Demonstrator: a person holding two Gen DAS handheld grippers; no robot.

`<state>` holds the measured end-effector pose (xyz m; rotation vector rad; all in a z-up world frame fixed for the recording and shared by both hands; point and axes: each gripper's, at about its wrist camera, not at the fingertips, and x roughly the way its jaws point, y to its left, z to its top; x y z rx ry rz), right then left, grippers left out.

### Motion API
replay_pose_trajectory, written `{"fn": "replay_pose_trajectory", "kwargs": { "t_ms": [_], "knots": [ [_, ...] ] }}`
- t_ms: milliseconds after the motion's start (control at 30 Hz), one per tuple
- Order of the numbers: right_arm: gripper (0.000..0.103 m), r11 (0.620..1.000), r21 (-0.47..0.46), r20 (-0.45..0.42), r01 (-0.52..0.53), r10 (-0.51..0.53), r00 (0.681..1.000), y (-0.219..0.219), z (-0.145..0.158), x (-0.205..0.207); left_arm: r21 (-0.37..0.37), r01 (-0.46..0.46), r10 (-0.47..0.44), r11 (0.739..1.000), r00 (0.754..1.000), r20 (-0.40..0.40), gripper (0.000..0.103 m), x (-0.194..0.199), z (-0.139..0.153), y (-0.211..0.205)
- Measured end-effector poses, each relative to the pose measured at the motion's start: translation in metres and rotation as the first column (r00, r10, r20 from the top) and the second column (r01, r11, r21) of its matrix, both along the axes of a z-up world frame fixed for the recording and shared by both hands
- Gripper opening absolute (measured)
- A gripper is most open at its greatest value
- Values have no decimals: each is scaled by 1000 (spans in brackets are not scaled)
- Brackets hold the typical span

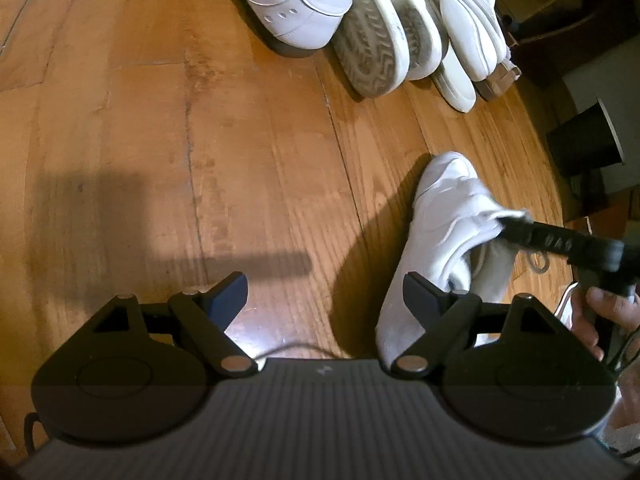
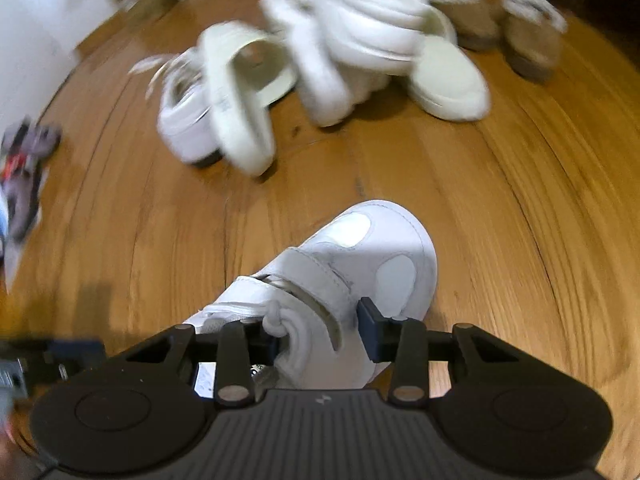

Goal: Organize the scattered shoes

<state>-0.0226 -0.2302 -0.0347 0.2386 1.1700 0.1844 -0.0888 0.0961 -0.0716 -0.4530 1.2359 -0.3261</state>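
Observation:
A white strap sneaker [image 2: 352, 264] is held by its tongue and collar in my right gripper [image 2: 320, 330], toe pointing away over the wood floor. The same sneaker shows in the left wrist view [image 1: 440, 232], with the right gripper [image 1: 516, 228] clamped on its top. My left gripper [image 1: 324, 300] is open and empty, low over bare floor just left of that sneaker. A heap of white shoes [image 2: 320, 60] lies ahead: a white sneaker [image 1: 288, 4], cream slides [image 1: 380, 48] and another white shoe [image 1: 468, 28].
Two tan fleece-lined boots [image 2: 520, 32] stand at the far right behind the heap. A grey and red item [image 2: 24, 176] lies at the left. Dark furniture and boxes [image 1: 580, 148] border the floor on the right. A white wall [image 2: 48, 20] lies far left.

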Motion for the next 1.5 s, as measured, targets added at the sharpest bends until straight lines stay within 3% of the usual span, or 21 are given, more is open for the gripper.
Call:
{"fn": "replay_pose_trajectory", "kwargs": {
  "t_ms": [167,233,333,400,633,833,1033,1200,1333,1500],
  "knots": [
    [42,998,4,-27,68,-68,997,2,-7,13,23,-14,14,1000,1000,2,85,1,2,5],
    [42,998,-55,-1,42,-42,999,12,-5,15,26,-24,24,999,1000,-11,85,3,0,5],
    [39,969,-239,98,-59,84,992,38,1,9,50,-28,30,998,999,-45,85,6,-5,5],
    [35,960,-271,124,-72,109,986,44,2,6,60,-29,32,998,998,-50,85,6,-6,6],
    [33,994,-76,42,80,-77,996,8,9,8,61,-28,31,998,998,-50,85,5,-6,6],
    [33,952,75,-139,298,-286,948,-31,9,-8,57,-36,39,998,998,-50,85,5,-7,7],
    [33,924,104,-180,367,-346,921,-44,7,-28,39,-45,46,998,998,-43,85,4,-4,9],
    [34,851,180,-252,493,-445,859,-59,0,-40,32,-55,56,998,998,-39,85,3,-2,13],
    [35,811,223,-304,541,-469,829,-63,-4,-47,36,-48,49,998,998,-47,85,3,-4,14],
    [35,646,322,-436,692,-548,714,-72,-21,-66,44,-25,28,999,998,-56,85,3,-5,11]
  ]
}}
